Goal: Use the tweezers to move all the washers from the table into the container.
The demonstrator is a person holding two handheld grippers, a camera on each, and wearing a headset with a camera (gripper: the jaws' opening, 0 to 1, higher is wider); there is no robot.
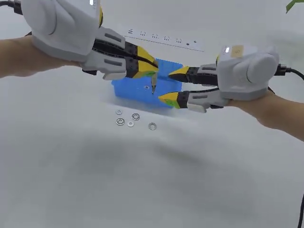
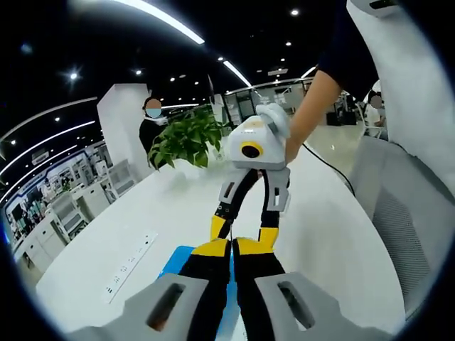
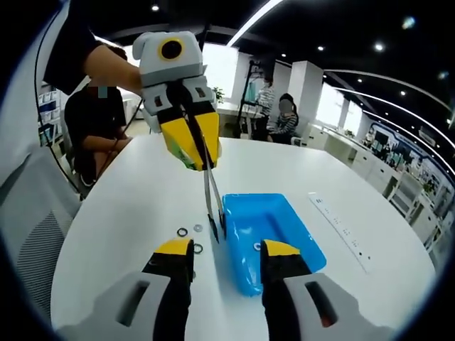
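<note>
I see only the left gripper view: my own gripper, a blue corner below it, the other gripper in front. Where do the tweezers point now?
Observer: The left gripper holds the tweezers with their tips down, at the blue container's edge in the right gripper view.
Operator: Is any washer inside the container?
Observer: Yes, one washer in the container lies on its blue floor.
Operator: How many are outside?
Observer: I count five washers on the table, loose on the white table beside the container, on the person's side of it.
</note>
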